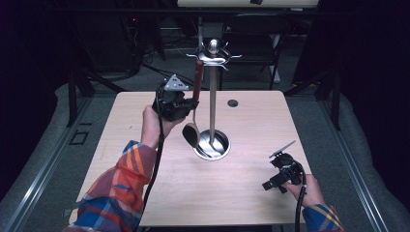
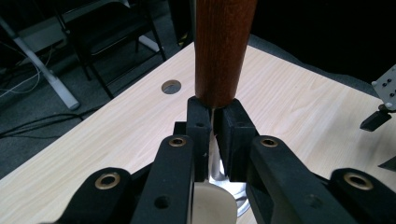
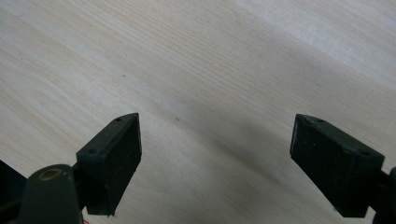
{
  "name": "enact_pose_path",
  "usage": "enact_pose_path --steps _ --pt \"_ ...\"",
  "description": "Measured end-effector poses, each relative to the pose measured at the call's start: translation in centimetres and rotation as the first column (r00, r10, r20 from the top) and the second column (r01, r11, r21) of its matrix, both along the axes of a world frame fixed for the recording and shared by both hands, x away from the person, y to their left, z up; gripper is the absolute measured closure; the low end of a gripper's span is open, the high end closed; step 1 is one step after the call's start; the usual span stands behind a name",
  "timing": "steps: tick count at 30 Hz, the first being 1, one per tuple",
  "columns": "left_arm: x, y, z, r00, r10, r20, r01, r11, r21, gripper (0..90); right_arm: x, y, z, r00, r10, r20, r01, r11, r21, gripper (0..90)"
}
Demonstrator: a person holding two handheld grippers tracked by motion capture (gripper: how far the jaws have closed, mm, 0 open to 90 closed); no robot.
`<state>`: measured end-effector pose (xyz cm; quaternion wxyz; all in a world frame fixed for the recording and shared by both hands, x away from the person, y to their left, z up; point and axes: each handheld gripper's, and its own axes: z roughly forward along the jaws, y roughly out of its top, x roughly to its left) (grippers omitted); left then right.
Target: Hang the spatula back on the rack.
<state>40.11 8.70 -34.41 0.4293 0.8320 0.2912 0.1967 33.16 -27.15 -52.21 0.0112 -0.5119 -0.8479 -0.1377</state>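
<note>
While we look over the table (image 1: 145,193) first, its pale wood carries a steel utensil stand (image 1: 212,96) a little past centre, a thin post rising from a round dished base to a crown of hooks. Our left gripper (image 1: 186,104) is raised at about 9 o'clock from that post, and its fingers (image 2: 200,133) are closed tight on a ladle (image 1: 196,101), pinching the thin metal shank right under the wooden handle (image 2: 222,46). We judge the ladle to be stiff and fairly light, bowl-heavy at the low end, with a slick steel neck that could swivel in the pinch; the wooden grip above would give surer friction, though the present hold near the handle's foot leaves the top end free for a hook. It hangs nearly upright, handle at 12 o'clock from the fingers, dark bowl at 6 o'clock just above the base's rim. Our right gripper (image 1: 283,174) rests low at 4 o'clock from the stand, well apart, its fingers (image 3: 114,161) spread wide over bare wood, holding nothing.
</note>
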Motion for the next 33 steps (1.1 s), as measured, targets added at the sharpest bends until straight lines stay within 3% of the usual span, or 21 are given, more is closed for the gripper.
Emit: enact_pose_path --steps 26,28,33 --pt "0.5 -1.7 -0.3 0.9988 0.029 0.038 -0.030 0.9994 0.017 82.7 0.0 0.0 0.0 1.0000 0.003 -0.002 -0.003 1.000 -0.001 16.1" --pt "0.5 -1.7 -0.3 0.9991 0.021 0.037 -0.022 0.9996 0.018 82.4 0.0 -0.1 0.0 1.0000 0.007 0.001 -0.007 1.000 -0.018 16.1" --pt "0.5 -1.9 -0.4 0.9988 0.020 0.044 -0.021 0.9997 0.010 82.3 0.0 0.0 0.0 1.0000 0.004 -0.002 -0.004 1.000 -0.001 16.0"
